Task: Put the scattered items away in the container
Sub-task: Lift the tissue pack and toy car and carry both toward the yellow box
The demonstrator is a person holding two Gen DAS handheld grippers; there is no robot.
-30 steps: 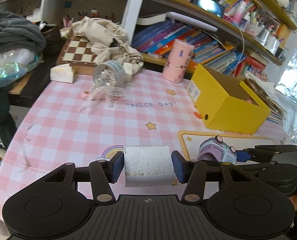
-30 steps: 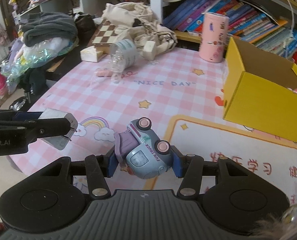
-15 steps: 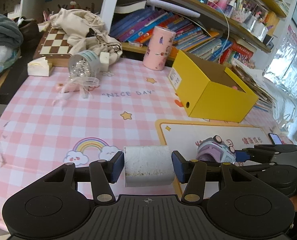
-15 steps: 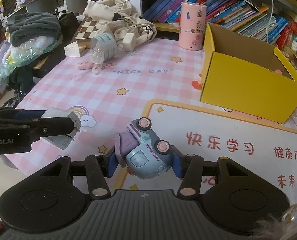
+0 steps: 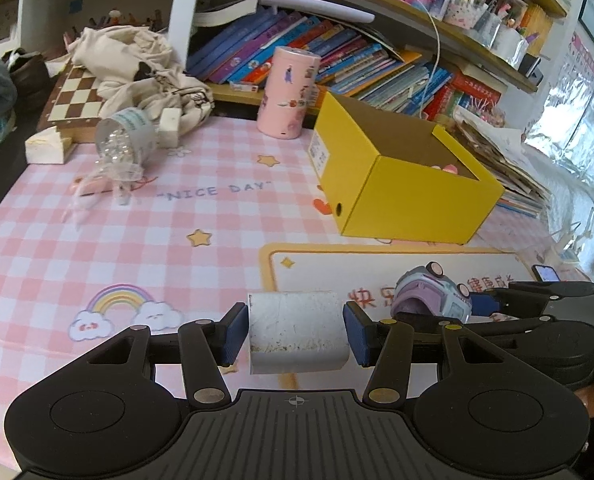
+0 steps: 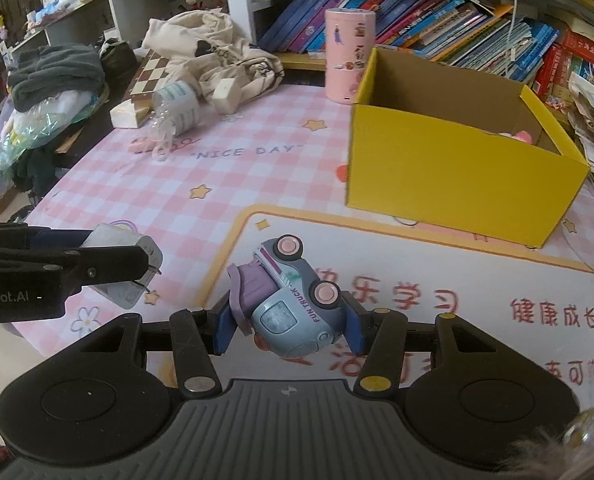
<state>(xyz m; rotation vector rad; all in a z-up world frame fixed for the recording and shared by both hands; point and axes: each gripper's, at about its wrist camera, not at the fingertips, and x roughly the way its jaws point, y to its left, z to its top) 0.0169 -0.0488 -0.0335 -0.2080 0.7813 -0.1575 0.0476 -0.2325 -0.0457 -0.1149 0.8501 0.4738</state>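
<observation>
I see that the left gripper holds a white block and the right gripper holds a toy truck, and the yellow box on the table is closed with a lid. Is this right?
Not fully. The yellow box has no lid on it: it is open at the top, and the right wrist view shows its brown inside. The rest holds: the left gripper holds the white block, and the right gripper holds the toy truck.
</observation>
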